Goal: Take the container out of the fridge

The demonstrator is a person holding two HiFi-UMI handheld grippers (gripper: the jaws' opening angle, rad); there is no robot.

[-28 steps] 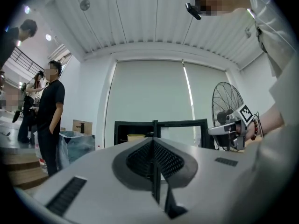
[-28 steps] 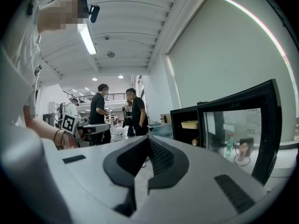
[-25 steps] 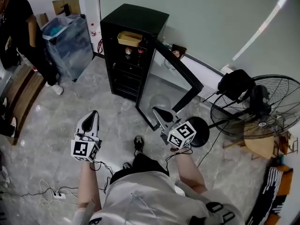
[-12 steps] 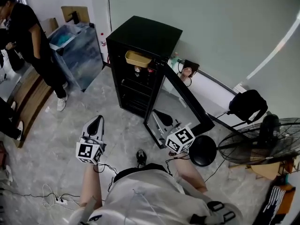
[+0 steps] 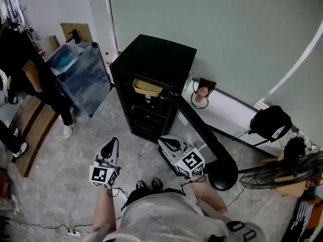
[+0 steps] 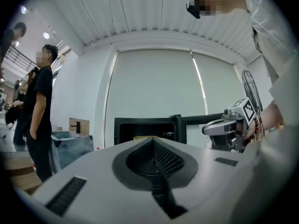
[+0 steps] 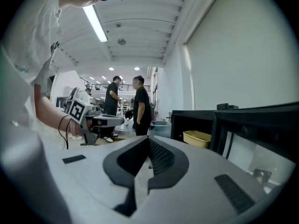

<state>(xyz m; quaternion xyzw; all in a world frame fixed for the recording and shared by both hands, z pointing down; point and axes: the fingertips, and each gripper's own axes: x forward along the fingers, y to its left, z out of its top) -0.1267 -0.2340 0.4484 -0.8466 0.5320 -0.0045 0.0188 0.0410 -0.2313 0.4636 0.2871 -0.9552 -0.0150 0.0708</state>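
I held both grippers low in the head view, well apart from the container. The fridge [image 5: 151, 67] stood black at the centre of the frame, its door [image 5: 199, 130] swung open toward the lower right. The container [image 5: 147, 87], a shallow yellow tub, sat on the top shelf just inside the opening. No view let me tell whether it held anything. A few small items [image 5: 151, 101] stood on the shelf beneath it, too small to name. The left gripper [image 5: 110, 146] had its jaws closed with nothing between them, and the right gripper [image 5: 166, 142] was likewise closed and empty. At the upper left of the frame, a bin [image 5: 75, 77] lined with clear plastic held something bluish.
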